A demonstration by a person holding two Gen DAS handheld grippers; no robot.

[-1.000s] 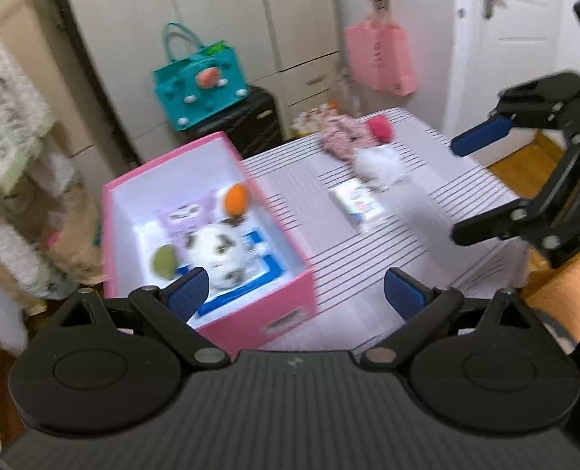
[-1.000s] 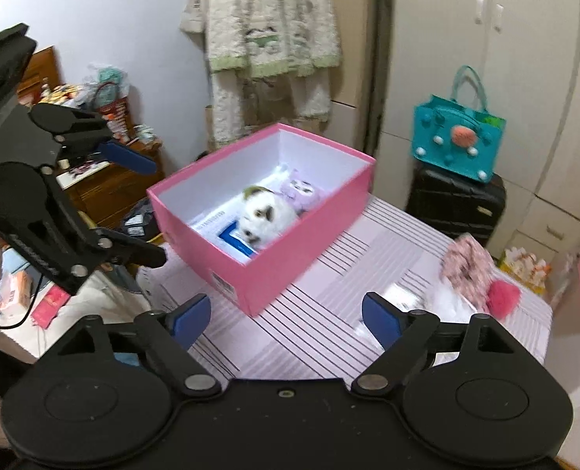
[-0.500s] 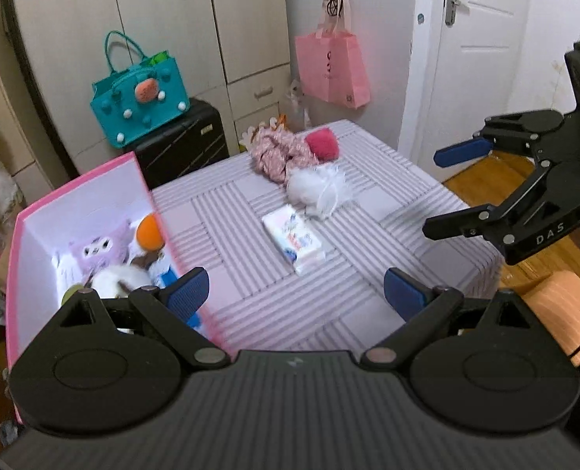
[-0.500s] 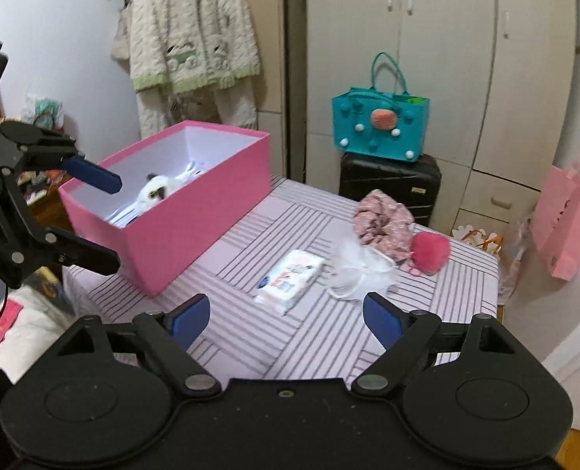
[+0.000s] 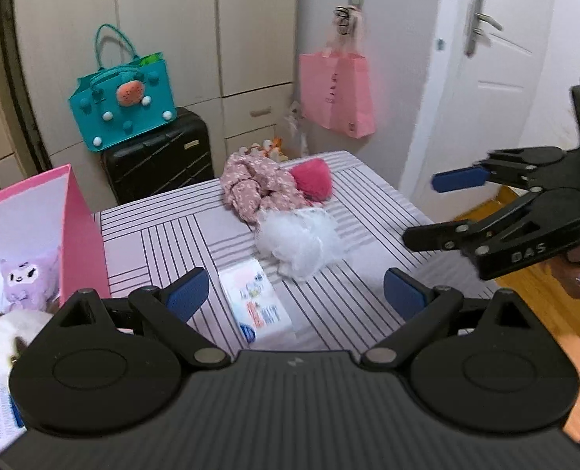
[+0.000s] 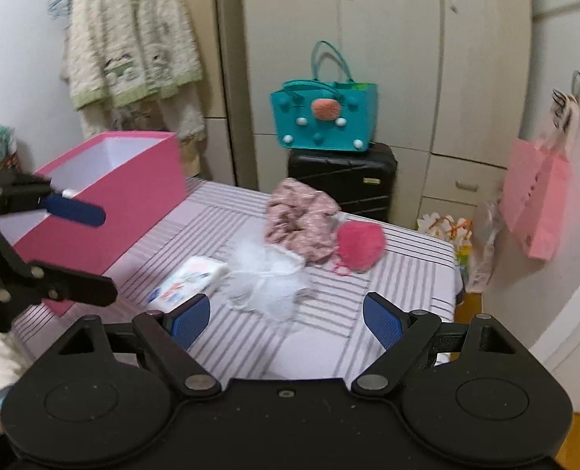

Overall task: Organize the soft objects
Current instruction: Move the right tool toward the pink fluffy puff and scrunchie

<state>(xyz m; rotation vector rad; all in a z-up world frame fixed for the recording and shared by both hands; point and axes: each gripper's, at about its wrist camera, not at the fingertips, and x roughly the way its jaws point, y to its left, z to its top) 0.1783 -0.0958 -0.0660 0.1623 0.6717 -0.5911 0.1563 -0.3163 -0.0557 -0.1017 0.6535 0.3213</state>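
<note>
On the striped table (image 5: 368, 203) lie a tissue pack (image 5: 256, 303), a white mesh puff (image 5: 303, 241), a pink floral cloth (image 5: 256, 192) and a red fluffy ball (image 5: 313, 182). The pink box (image 5: 80, 235) at the left holds a purple plush (image 5: 24, 282) and a white plush (image 5: 2, 335). My left gripper (image 5: 296, 295) is open and empty above the tissue pack. My right gripper (image 6: 286, 319) is open and empty, near the mesh puff (image 6: 266, 286). In the right wrist view the tissue pack (image 6: 190, 280), cloth (image 6: 303, 217), ball (image 6: 358, 241) and box (image 6: 110, 199) also show.
A teal bag (image 5: 123, 103) sits on a black suitcase (image 5: 161, 156) behind the table. A pink paper bag (image 5: 337, 92) hangs by the white door (image 5: 485, 90). A cream cardigan (image 6: 129, 43) hangs on the left wall. Wooden floor (image 5: 481, 211) lies right of the table.
Both grippers have swung right, away from the pink box and toward the loose items on the table. Both have stayed open and empty.
</note>
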